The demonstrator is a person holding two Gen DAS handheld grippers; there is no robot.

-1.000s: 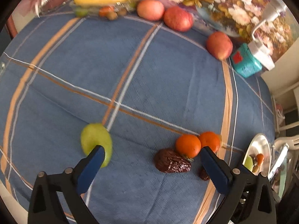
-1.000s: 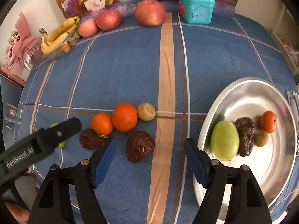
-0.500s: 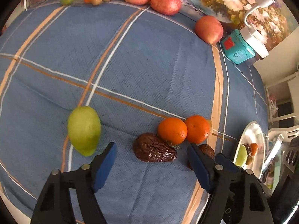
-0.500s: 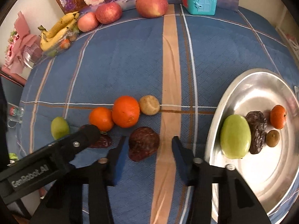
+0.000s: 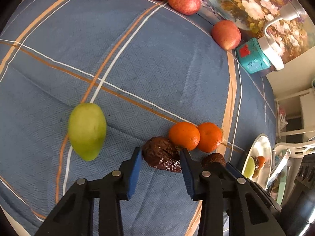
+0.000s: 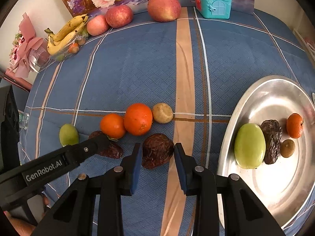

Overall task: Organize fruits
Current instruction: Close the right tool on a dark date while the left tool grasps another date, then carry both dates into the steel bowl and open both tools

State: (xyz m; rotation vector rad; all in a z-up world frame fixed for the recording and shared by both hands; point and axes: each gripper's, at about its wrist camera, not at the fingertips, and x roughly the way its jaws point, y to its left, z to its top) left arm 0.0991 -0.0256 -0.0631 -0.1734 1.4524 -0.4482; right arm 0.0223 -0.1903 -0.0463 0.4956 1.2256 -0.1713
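Two hand-held grippers close in on two wrinkled dates lying on a blue plaid tablecloth (image 6: 137,74). The right gripper (image 6: 157,153) has its blue pads on either flank of the right-hand date (image 6: 157,150), at or very near contact; whether they already pinch it cannot be told. The left gripper (image 5: 160,157) brackets the left-hand date (image 5: 162,157) the same way, again too close to call.

The right-hand date's long axis runs roughly along the fingers, its broader end toward the fingertips and two oranges (image 6: 137,119) beyond. The left-hand date lies slanted across its fingers, one end tucked against the smaller orange (image 5: 184,135).

A clean pick likely means squeezing across each date's narrow waist, gently, since the skin looks soft, then lifting straight up so the touching oranges are not nudged. The steel tray (image 6: 275,186), well off to the right fingers' outer side, already holds a green mango, a date, a small orange and a brown fruit. A second green mango (image 5: 86,130) waits left of the left fingers.
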